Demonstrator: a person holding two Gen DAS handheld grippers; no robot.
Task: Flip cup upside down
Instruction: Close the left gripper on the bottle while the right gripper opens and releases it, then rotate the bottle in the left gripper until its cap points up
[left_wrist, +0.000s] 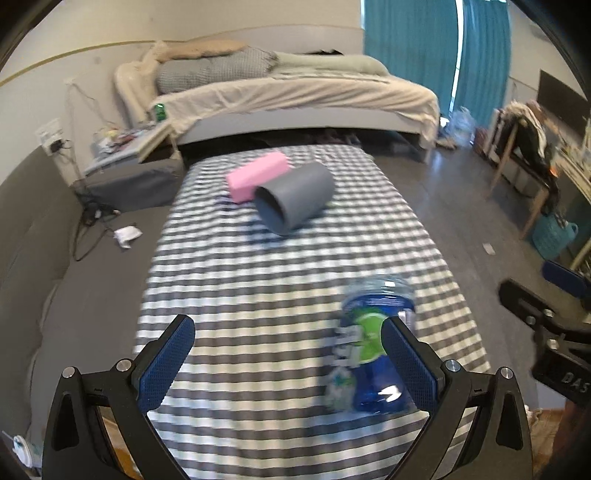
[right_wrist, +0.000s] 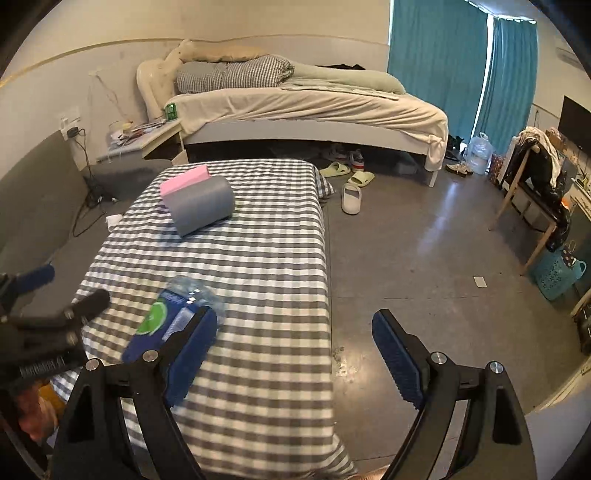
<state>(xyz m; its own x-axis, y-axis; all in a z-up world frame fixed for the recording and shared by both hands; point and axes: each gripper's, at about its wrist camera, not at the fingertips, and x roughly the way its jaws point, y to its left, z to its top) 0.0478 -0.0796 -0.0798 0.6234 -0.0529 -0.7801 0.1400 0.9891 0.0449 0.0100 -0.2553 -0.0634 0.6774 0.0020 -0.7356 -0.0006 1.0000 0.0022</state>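
Note:
A grey cup (left_wrist: 295, 199) lies on its side on the checked tablecloth (left_wrist: 280, 280), its open mouth turned toward me and to the left; in the right wrist view the grey cup (right_wrist: 201, 208) shows its side wall. It rests against a pink block (left_wrist: 256, 175) (right_wrist: 183, 183) behind it. My left gripper (left_wrist: 290, 332) is open, well short of the cup, nothing between its fingers. My right gripper (right_wrist: 295, 328) is open too, hanging over the table's right edge and the floor. The right gripper also shows at the right edge of the left wrist view (left_wrist: 554, 291).
A blue-labelled plastic bottle (left_wrist: 373, 343) (right_wrist: 173, 314) lies on the near part of the table, beside my left gripper's right finger. Behind the table stands a bed (right_wrist: 306, 107). Slippers (right_wrist: 351, 192) lie on the floor to the right, with a chair (right_wrist: 532, 184) and a teal basket (right_wrist: 557, 277) farther right.

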